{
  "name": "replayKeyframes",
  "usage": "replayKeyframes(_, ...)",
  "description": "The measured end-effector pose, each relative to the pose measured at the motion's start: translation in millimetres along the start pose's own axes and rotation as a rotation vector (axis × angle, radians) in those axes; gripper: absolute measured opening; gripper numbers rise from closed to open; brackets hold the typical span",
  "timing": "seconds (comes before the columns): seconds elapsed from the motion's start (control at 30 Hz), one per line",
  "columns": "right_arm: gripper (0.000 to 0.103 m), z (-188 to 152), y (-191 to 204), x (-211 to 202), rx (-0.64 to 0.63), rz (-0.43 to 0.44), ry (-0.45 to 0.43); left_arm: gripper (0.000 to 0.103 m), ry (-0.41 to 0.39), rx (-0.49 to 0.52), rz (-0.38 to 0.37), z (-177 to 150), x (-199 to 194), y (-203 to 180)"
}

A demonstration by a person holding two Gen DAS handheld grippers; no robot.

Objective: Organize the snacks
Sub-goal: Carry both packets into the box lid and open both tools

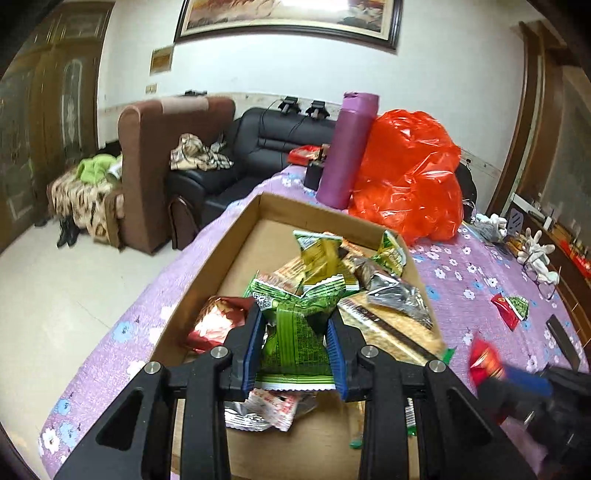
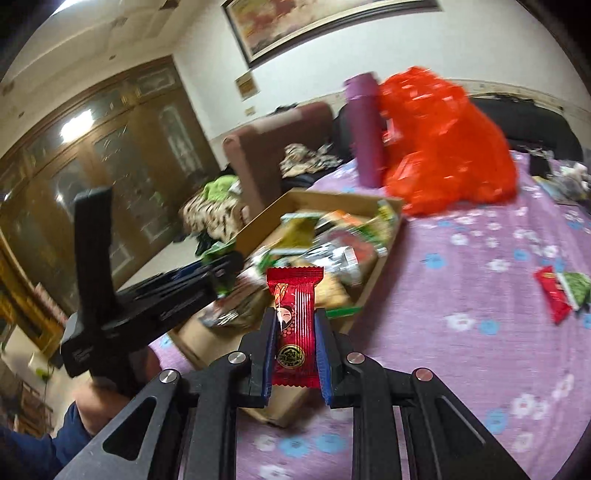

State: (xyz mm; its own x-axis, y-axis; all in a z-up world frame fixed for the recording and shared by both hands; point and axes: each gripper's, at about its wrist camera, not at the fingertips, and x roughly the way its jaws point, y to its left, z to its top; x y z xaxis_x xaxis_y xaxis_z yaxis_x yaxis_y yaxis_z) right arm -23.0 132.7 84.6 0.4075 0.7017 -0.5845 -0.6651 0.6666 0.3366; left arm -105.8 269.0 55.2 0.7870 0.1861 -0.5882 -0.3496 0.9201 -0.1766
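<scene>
- We take this for a home's living room: a brown armchair (image 1: pixel 162 162) beside a black leather sofa (image 1: pixel 266 147).
- We see a large framed painting (image 1: pixel 288 18) on the white wall.
- We note carved wooden doors (image 2: pixel 110 155) and a floral purple cloth (image 1: pixel 480 280).

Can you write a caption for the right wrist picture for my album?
The right tool grips a red snack packet beside the cardboard box of snacks.

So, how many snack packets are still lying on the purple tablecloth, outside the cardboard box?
2: a red packet and a green packet, touching each other on the tablecloth, to the right of the cardboard box. Others may be hidden behind the orange bag.
</scene>
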Motion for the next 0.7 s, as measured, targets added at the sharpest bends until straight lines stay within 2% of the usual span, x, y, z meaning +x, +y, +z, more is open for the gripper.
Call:
replayKeyframes(0.13,0.022,2.5,7.7,22.3,-0.023,-0.012,0.029,0.031,0.007,0.0,-0.016,-1.3,2.4,0.6)
replayKeyframes(0.37,0.022,0.7,5.9,45.4,-0.023,-0.028,0.036,0.031,-0.004,0.034,0.046,-2.7,3.9,-7.3)
replayKeyframes(0.7,0.022,-5.4,3.0,45.5,-0.028,-0.02,0.019,0.031,-0.004,0.025,0.083,-0.9,7.1,-9.1)
